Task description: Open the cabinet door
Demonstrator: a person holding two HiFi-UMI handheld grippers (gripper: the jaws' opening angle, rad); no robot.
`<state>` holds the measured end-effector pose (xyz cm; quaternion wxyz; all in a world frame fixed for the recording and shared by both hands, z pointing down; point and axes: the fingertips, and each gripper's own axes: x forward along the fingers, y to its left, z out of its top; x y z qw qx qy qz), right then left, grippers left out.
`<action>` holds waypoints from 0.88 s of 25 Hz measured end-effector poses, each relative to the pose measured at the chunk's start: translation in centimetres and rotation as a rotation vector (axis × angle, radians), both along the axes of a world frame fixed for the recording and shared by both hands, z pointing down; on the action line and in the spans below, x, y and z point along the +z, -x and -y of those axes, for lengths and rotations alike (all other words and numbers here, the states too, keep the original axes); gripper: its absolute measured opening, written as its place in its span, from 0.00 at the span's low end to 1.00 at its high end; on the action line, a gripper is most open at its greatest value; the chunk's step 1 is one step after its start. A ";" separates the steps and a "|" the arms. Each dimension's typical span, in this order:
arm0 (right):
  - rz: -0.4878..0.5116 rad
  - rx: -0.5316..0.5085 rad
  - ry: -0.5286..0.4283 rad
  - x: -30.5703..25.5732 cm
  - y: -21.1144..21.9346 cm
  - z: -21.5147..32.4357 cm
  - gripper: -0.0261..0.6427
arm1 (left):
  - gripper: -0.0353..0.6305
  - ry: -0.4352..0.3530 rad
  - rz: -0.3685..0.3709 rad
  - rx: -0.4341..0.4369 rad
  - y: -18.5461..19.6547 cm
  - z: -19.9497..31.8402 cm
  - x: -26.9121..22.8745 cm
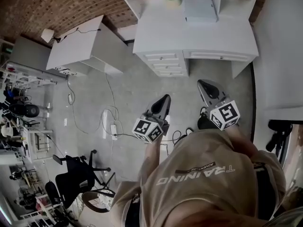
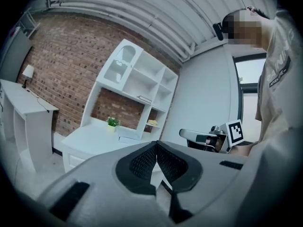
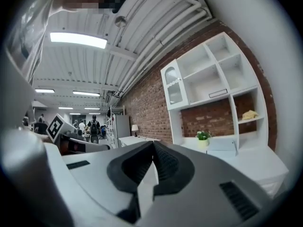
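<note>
Brick wall (image 1: 61, 4) backs a white desk (image 1: 156, 32) at the far side of the head view. The left gripper (image 1: 165, 99) and right gripper (image 1: 202, 83) are held out level from the person's chest, side by side, both aimed at the desk and well apart from it. This reads as an approach with no contact yet. Bare floor lies between the person and the desk. Cables (image 1: 111, 122) and a chair (image 1: 75, 174) sit to the left, off that line. From this steep angle the cabinet door is hard to pick out.

Left gripper view: its fingers are pressed together with nothing between them, probably carried that way because there is nothing to grasp yet. The door (image 2: 124, 63), arched and glazed, is at the top left of the shelf unit above the desk, far from the jaws. A plant (image 2: 112, 122) stands on the desk just below it. The right gripper shows at the right, a little ahead.

Right gripper view: these fingers also meet, empty. The door (image 3: 174, 86) appears high on the unit's left end, and no handle can be made out. The desk top stands in front of it, so a reach has to go over the desk and clear of the plant (image 3: 202, 136)
</note>
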<state>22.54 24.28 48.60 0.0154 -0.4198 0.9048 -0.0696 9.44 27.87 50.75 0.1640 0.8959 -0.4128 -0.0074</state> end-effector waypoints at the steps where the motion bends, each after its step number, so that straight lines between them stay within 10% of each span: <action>1: 0.007 -0.004 0.019 0.5 -0.7 0.4 0.06 | 0.06 -0.006 0.006 0.008 -0.6 0.8 -0.3; 13: -0.042 -0.103 -0.032 1.2 -2.4 10.1 0.06 | 0.06 0.033 -0.115 -0.189 -0.1 8.0 -0.5; 22: -0.172 -0.216 0.032 5.8 -1.2 12.3 0.06 | 0.06 -0.006 0.016 -0.202 -1.1 13.0 -1.1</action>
